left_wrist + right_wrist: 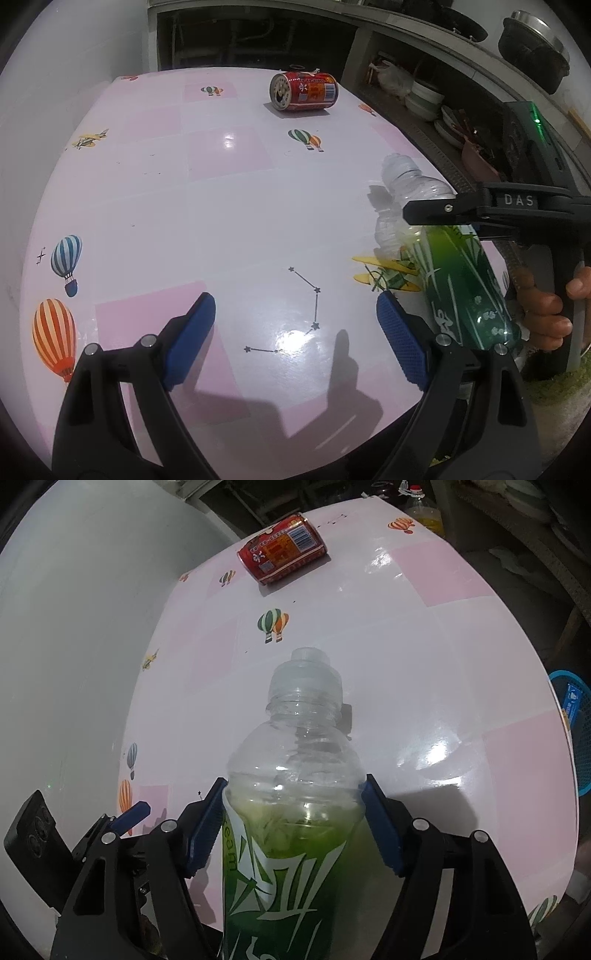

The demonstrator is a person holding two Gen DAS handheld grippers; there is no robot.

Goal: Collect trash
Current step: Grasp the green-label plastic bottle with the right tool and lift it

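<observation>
Plastic bottle (295, 812): clear, green label, pale cap on, no liquid visible in the clear upper part. Held off the table, cap pointing away and downward. Red can (282, 552): lying on its side near the table's far edge, well apart from the bottle.

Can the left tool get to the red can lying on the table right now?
Probably yes: the left tool is open and empty, and only bare table lies between it and the red can.
</observation>
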